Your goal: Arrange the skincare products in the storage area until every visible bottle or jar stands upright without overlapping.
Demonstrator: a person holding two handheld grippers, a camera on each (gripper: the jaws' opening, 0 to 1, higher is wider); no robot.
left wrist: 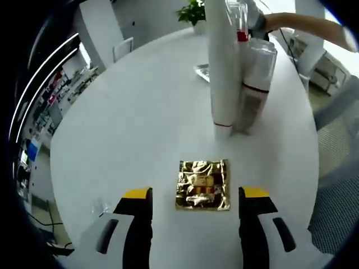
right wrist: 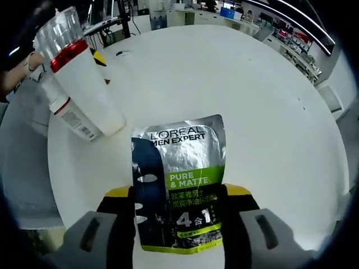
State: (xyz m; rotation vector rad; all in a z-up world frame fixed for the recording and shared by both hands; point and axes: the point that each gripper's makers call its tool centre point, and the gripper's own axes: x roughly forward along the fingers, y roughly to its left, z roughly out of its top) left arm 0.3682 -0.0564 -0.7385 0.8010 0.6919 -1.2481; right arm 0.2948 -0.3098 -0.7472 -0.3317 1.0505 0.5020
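Observation:
A tall white bottle with a red band and clear cap stands upright on the round white table. A shorter clear-capped bottle stands touching its right side. A gold foil sachet lies flat between the jaws of my left gripper, which is open. In the right gripper view a silver and green L'Oreal sachet lies between the wide-apart jaws of my right gripper. The same tall bottle and shorter bottle are up at the left.
A flat packet lies behind the tall bottle. A clear plastic scrap sits near the left jaw. A person's arm reaches in beyond the bottles. A mesh chair stands past the table's right edge, and a plant at the far side.

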